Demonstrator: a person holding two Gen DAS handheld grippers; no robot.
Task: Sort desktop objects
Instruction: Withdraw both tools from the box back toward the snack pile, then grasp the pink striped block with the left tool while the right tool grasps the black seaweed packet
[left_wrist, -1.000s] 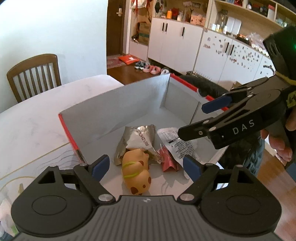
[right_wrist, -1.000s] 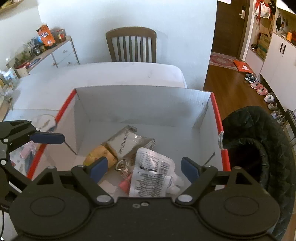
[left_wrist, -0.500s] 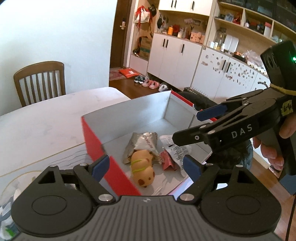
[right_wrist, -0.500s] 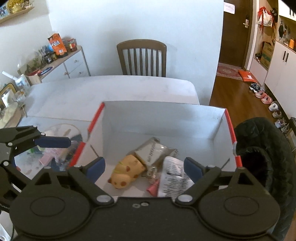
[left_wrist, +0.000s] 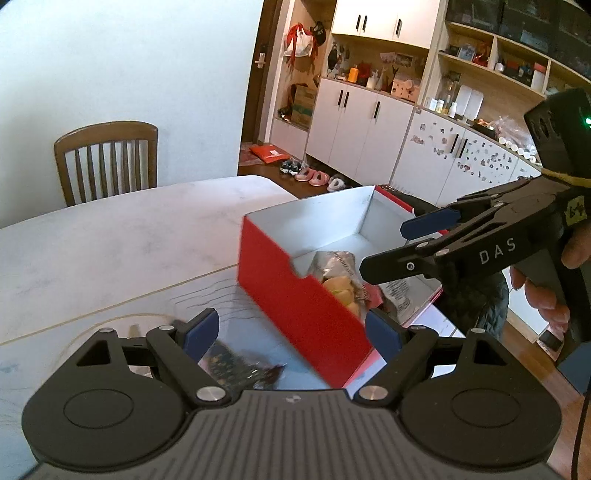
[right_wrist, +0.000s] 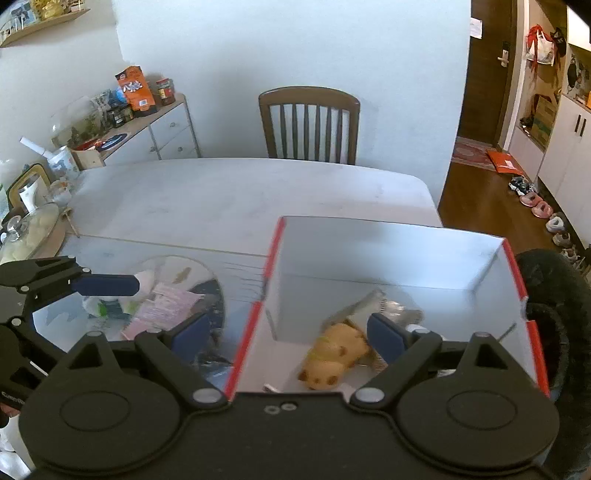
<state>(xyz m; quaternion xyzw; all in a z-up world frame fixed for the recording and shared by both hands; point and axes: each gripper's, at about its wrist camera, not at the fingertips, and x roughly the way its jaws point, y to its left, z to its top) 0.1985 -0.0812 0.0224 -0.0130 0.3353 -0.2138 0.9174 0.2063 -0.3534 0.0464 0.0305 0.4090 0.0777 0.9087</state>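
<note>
A red box (left_wrist: 295, 295) with a white inside stands on the table and also shows in the right wrist view (right_wrist: 255, 314). It holds a yellow animal toy (right_wrist: 336, 354), a silver snack packet (right_wrist: 369, 304) and a white pouch (left_wrist: 402, 291). Left of the box lie several loose items: a pink packet (right_wrist: 166, 310), a dark packet (left_wrist: 236, 365) and a white and green item (right_wrist: 110, 304). My left gripper (left_wrist: 291, 332) is open and empty, above the box's near wall. My right gripper (right_wrist: 288, 332) is open and empty, over the box's left wall.
A wooden chair (right_wrist: 310, 125) stands at the table's far side. A side cabinet (right_wrist: 147, 136) with jars and packets is at the far left. A dark padded chair back (right_wrist: 550, 314) is right of the box. A glass-lidded dish (right_wrist: 29, 232) sits at the table's left edge.
Both grippers have pulled back and to the left, away from over the box's inside. The loose items left of the box have come into view. Both stayed open.
</note>
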